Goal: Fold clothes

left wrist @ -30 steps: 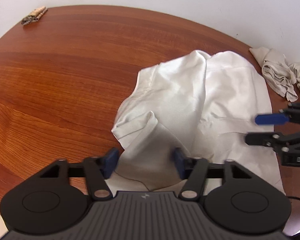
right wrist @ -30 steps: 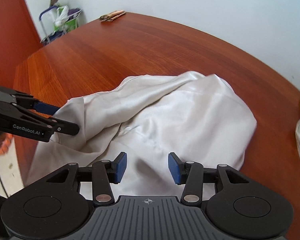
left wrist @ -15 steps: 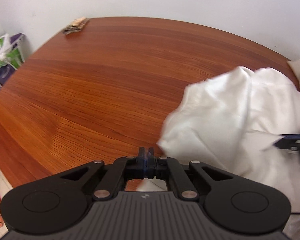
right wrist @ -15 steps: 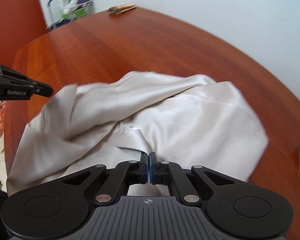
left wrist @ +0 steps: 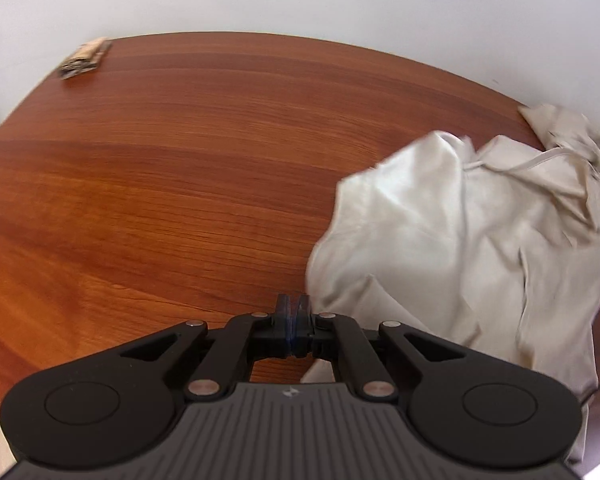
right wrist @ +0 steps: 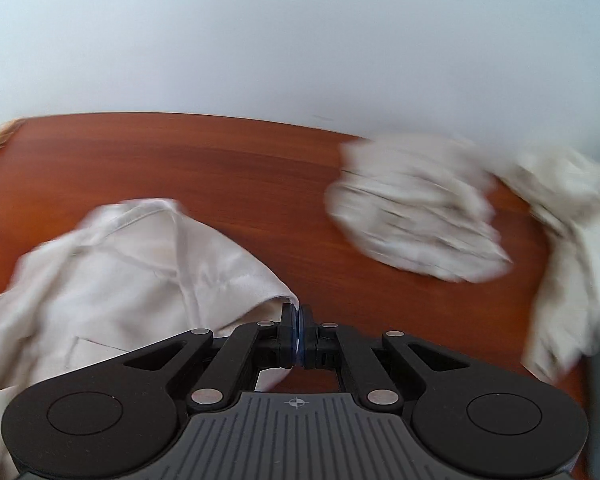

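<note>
A cream satin shirt [left wrist: 452,240] lies bunched on the brown wooden table [left wrist: 180,160], to the right in the left wrist view. My left gripper [left wrist: 293,312] is shut on the shirt's near left edge, the cloth running off to the right from its tips. In the right wrist view the same shirt [right wrist: 112,276] spreads to the left, and my right gripper [right wrist: 297,320] is shut on its right edge, with fabric pinched between the blue pads. That view is blurred by motion.
Two other crumpled pale garments [right wrist: 416,220] [right wrist: 572,240] lie at the table's far right, near the white wall. A small brown bundle [left wrist: 85,57] sits at the far left corner. Bare wood stretches left of the shirt.
Both grippers went from open to shut on the shirt's edges. The right gripper has swung right, bringing the far garments into view; the left has pulled its edge leftward and up a little.
</note>
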